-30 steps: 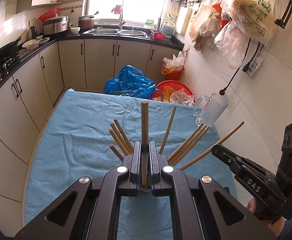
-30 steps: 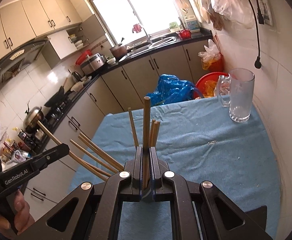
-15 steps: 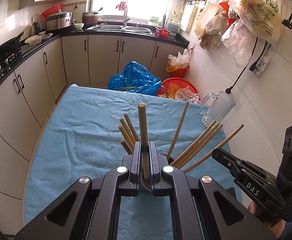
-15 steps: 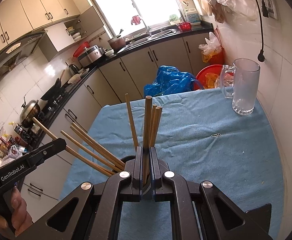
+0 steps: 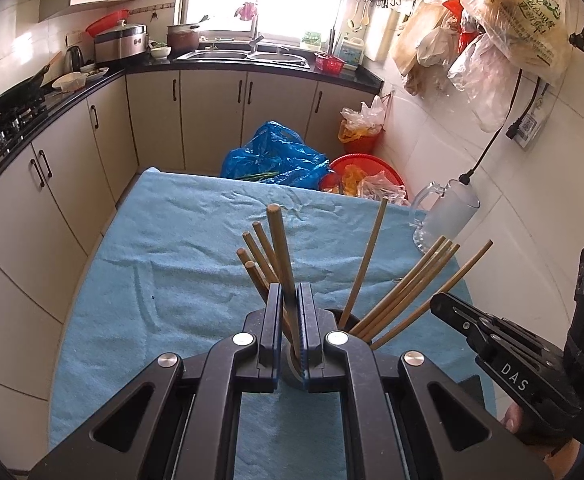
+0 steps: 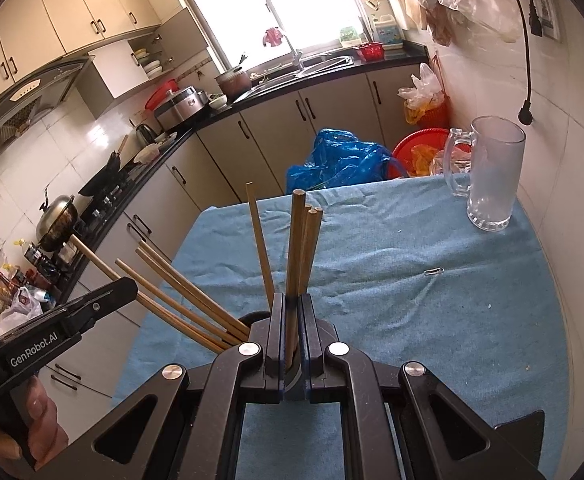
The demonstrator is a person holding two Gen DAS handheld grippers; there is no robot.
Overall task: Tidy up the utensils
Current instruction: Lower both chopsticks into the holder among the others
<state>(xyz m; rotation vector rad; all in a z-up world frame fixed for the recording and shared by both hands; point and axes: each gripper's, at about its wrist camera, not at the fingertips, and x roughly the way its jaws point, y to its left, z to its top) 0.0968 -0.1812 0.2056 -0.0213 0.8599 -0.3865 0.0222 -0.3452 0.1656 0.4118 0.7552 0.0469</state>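
Several wooden chopsticks (image 5: 402,288) stand fanned out in a dark round holder (image 5: 342,316) on the blue cloth-covered table (image 5: 180,248). My left gripper (image 5: 290,300) is shut on one upright chopstick (image 5: 280,248) above the holder. My right gripper (image 6: 291,312) is shut on another upright chopstick (image 6: 295,240) over the same holder (image 6: 252,318). Each gripper shows at the edge of the other's view: the right one (image 5: 504,356) in the left wrist view, the left one (image 6: 56,328) in the right wrist view.
A glass mug (image 6: 490,172) stands at the table's far right corner by the tiled wall; it also shows in the left wrist view (image 5: 444,216). A paper clip (image 6: 433,271) lies on the cloth. A blue bag (image 5: 276,160) and red basin (image 5: 368,172) sit beyond the table.
Both grippers have sunk a little towards the holder with their chopsticks still clamped. The left gripper's chopstick now leans slightly left.
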